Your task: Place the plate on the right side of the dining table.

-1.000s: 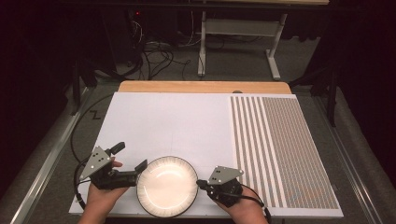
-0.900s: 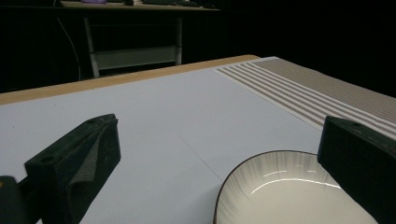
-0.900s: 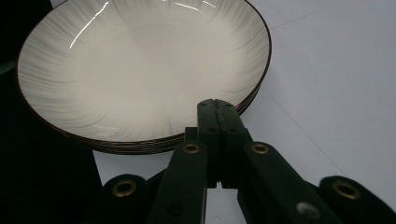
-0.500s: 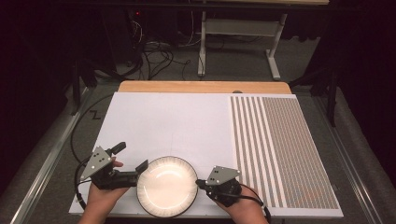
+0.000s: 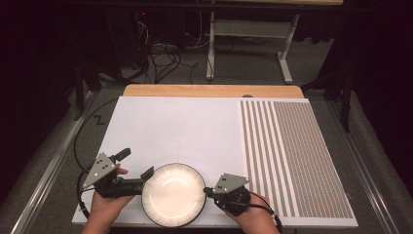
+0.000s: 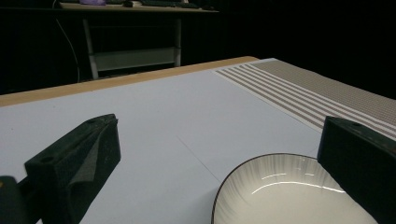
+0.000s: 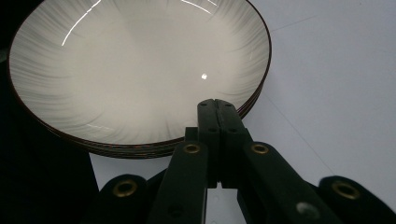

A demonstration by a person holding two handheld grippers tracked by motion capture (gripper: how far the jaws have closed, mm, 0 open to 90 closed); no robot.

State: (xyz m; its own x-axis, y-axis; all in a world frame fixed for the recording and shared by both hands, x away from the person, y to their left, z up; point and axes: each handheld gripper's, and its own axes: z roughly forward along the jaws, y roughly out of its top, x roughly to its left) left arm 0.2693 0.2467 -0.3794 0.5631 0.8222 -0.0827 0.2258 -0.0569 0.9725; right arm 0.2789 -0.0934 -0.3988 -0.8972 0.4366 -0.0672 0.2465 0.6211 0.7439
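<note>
Both grippers sit at the near edge of the table, one on each side of a stack of plates. Left gripper (image 5: pixel 135 168): jaws spread wide, nothing clamped between them. In the left gripper view one black jaw stands at the left over bare white surface, and the other rises at the right edge, just over the rim of the stack of plates (image 6: pixel 289 193); whether that jaw touches the rim cannot be told. Right gripper (image 7: pixel 216 103): jaws pressed flat together, tips meeting, nothing between them. The closed tips lie at the near rim of the stack, over the edge of the top plate; contact cannot be confirmed. In the high view the right gripper (image 5: pixel 208 191) points leftward at the stack's right side, held by a hand (image 5: pixel 253 217) coming in from the bottom edge. The other hand (image 5: pixel 108 204) grips the left tool likewise.

Stack of plates (image 5: pixel 174 195): cream-white with fine ribbing and a dark rim line, several plates nested, as the layered edges show in the right gripper view (image 7: pixel 135 70). It rests on the white sheet (image 5: pixel 175 126) covering the table, close to the near edge and left of centre. A striped panel (image 5: pixel 292 151) occupies the right part of the sheet, well apart from the stack. A strip of bare wood (image 5: pixel 209 90) shows along the far edge of the table
</note>
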